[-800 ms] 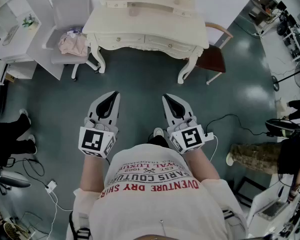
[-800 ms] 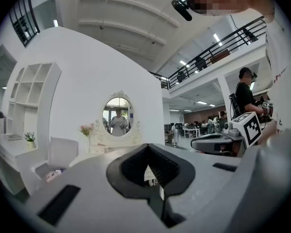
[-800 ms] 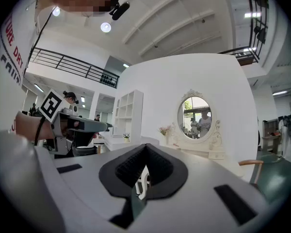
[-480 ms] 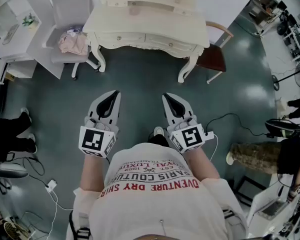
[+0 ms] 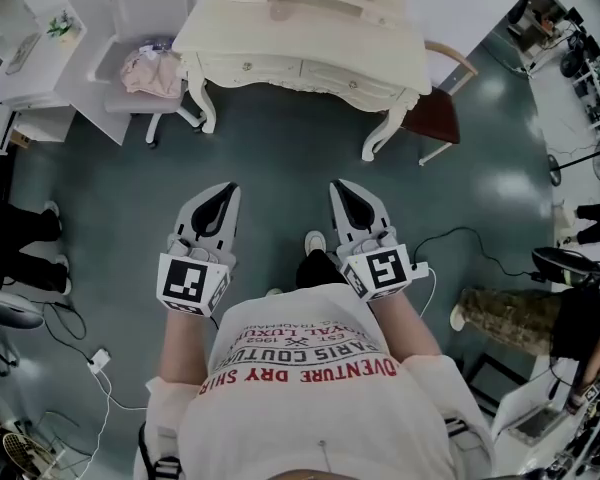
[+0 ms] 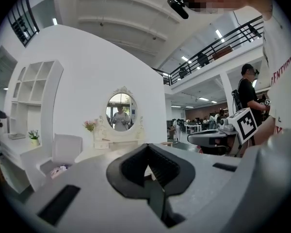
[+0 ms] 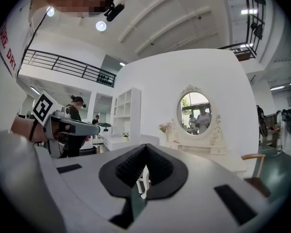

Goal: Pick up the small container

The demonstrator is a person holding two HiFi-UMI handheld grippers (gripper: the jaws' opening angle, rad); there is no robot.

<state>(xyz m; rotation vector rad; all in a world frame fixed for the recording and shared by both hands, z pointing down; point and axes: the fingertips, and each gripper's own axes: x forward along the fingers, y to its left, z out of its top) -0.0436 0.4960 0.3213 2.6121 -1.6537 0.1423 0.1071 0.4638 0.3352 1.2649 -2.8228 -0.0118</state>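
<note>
Head view | step: likely walk-up, nothing held | left gripper (image 5: 223, 190), right gripper (image 5: 341, 187): jaws together, empty, well short of table (image 5: 310, 48) | next, likely: reach table, find container, open jaws

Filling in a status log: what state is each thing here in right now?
left hand-held gripper: shut, empty
right hand-held gripper: shut, empty
dressing table drawers: closed
grey chair: pink cloth lying on its seat
</note>
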